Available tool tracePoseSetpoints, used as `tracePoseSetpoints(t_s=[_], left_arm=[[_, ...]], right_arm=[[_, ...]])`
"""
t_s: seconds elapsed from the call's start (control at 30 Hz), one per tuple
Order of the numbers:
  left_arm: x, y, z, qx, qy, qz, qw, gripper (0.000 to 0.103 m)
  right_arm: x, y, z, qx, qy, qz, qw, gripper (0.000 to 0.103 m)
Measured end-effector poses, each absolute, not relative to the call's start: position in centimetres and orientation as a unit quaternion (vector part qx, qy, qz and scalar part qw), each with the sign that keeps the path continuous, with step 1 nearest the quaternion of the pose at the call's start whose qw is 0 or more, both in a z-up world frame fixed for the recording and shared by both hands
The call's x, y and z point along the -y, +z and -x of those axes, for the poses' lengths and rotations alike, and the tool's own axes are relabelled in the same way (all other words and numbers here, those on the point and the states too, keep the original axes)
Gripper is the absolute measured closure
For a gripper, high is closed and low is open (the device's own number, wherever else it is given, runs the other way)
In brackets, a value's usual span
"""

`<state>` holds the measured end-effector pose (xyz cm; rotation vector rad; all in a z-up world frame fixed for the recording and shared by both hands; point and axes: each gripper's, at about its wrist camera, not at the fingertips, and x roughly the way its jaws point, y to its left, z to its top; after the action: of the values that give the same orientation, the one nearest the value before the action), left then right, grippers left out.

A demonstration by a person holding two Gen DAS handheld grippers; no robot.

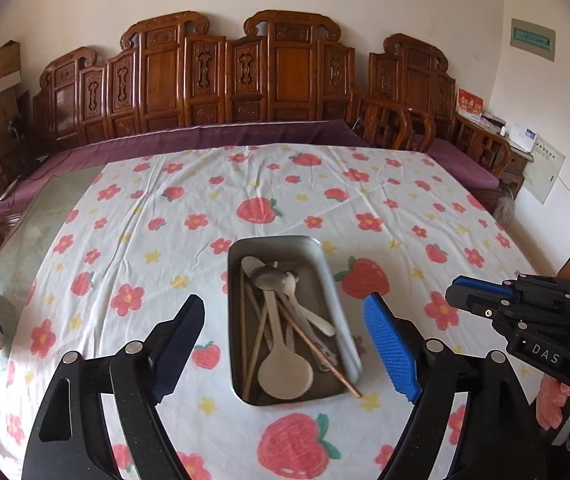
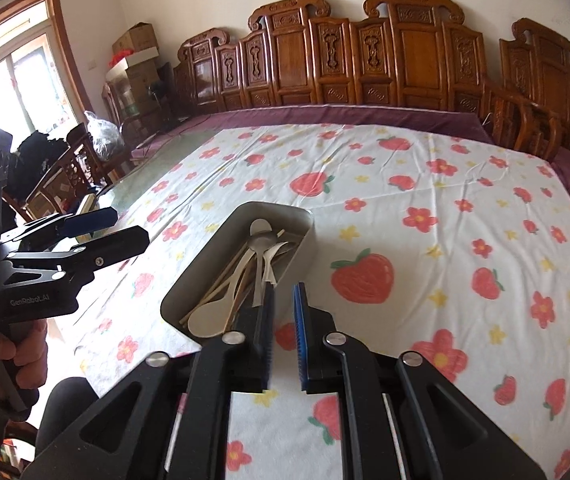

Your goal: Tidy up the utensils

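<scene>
Hovering wide open, your left gripper (image 1: 285,344) straddles the metal tray (image 1: 337,300) holding the spoons (image 1: 285,372) and chopsticks (image 1: 317,344) on the worktop (image 1: 125,220); your right gripper (image 2: 283,336), nearly closed and empty, waits beside it.

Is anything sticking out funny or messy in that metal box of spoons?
Yes, one thing. A thin copper-colored stick lies slanted across the spoons, and its near end pokes out over the rim of the metal tray onto the cloth. The other spoons and chopsticks lie jumbled but inside. Nothing looks spilled or broken.
</scene>
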<state>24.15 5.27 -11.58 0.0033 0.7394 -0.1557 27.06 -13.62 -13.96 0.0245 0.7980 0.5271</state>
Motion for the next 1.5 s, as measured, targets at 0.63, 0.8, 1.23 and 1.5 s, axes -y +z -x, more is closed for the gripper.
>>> tracePoseSetpoints(t_s=[0.63, 0.8, 1.23, 1.5], left_arm=[[0.3, -5.5, -17.3, -0.313, -0.067, 0.000, 0.947, 0.007], [1.4, -4.1, -16.0, -0.302, -0.066, 0.000, 0.951, 0.007], [2.3, 0.0, -12.9, -0.250, -0.045, -0.003, 0.967, 0.007], [2.0, 2.3, -11.0, -0.217, -0.029, -0.002, 0.976, 0.007]], right_arm=[[21.9, -7.9, -20.3, -0.323, 0.167, -0.019, 0.931, 0.003], [22.9, -6.0, -18.8, -0.300, 0.153, -0.020, 0.941, 0.003], [24.2, -0.6, -14.5, -0.225, 0.149, -0.033, 0.962, 0.003], [24.3, 1.8, -12.2, -0.190, 0.145, -0.036, 0.970, 0.003]])
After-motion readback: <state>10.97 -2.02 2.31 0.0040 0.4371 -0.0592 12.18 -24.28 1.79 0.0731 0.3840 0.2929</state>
